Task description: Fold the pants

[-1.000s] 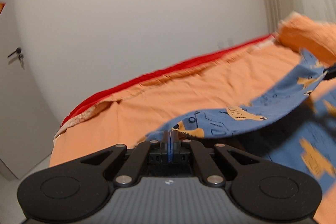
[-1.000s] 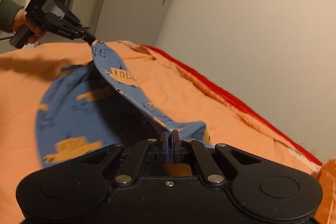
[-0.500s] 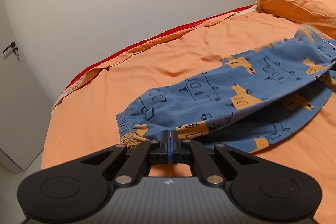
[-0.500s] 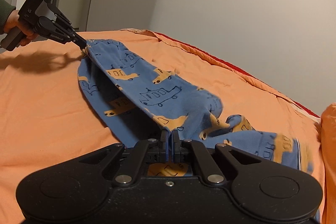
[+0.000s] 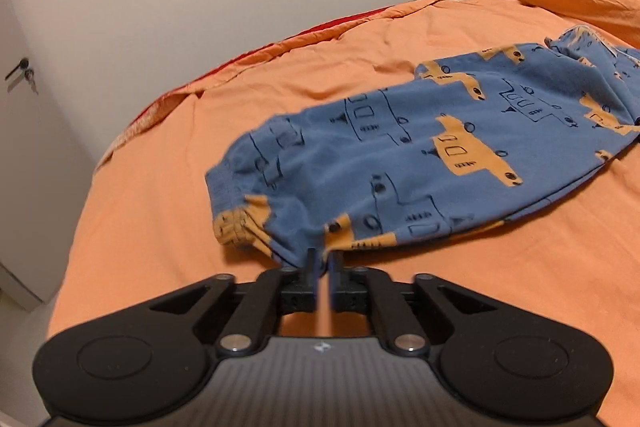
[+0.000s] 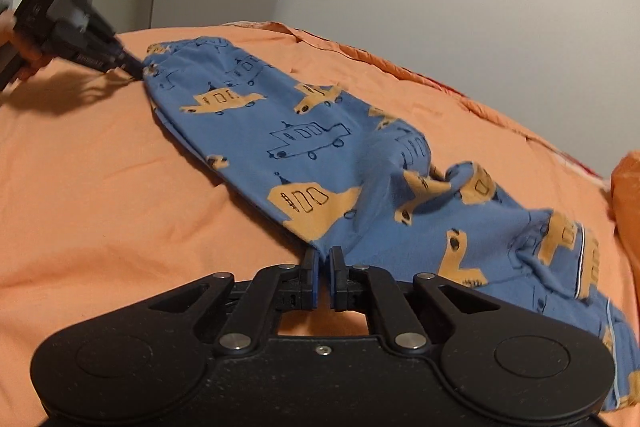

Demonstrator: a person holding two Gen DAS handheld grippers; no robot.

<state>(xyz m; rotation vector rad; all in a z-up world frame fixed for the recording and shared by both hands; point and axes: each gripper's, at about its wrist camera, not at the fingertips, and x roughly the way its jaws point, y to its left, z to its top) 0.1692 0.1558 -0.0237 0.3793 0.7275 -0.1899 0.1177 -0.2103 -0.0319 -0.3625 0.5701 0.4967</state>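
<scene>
- Blue pants (image 5: 420, 155) with orange vehicle print, lying lengthwise on the orange bed (image 5: 152, 227), one layer folded over another.
- Left gripper (image 5: 321, 259) at the elastic-waist end, fingers opening, cloth edge between them, no longer pinched.
- Right gripper (image 6: 322, 259) at the near long edge, fingers likewise opening, hem just between them.
- Soft, light, limp; likely to sag, slide and wrinkle on the sheet.
- Best taken at waistband or cuffs, pinching both layers together.
</scene>
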